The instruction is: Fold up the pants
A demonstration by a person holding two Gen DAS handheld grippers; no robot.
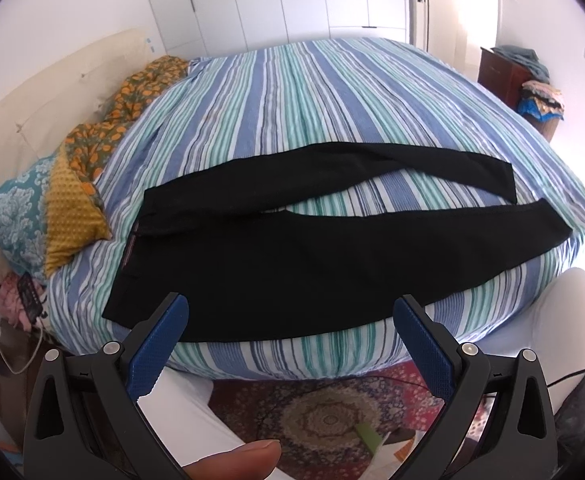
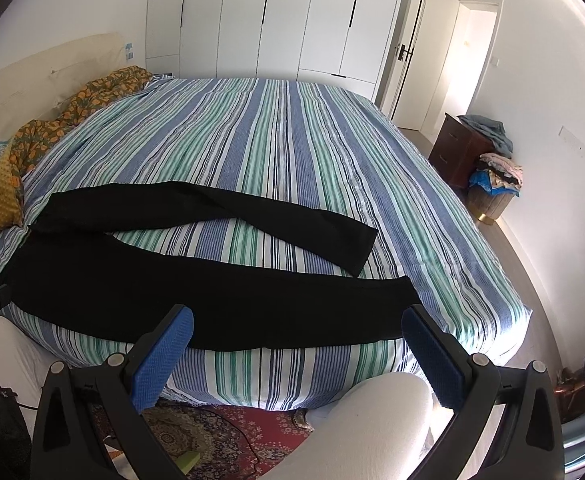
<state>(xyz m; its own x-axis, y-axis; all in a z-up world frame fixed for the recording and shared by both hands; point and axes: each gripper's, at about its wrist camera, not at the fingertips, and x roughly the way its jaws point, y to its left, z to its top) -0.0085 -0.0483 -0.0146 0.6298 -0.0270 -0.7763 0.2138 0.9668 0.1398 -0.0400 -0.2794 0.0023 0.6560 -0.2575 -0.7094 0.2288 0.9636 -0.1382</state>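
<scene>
While both grippers hover with fingers spread wide and empty, the left gripper (image 1: pixel 290 312) and right gripper (image 2: pixel 297 322) face black fabric pants (image 1: pixel 252 264) lying flat along the striped blue-green bedspread's (image 1: pixel 292 100) near edge, waistband leftward toward the pillows, legs splayed rightward.

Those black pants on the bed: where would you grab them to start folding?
Probably the black pants at the near leg's outer edge, by waistband and cuff, approaching from the bed's near side. The legs lie flat and splayed, so that edge could lift over onto the far leg. Both jaws stand open.
</scene>
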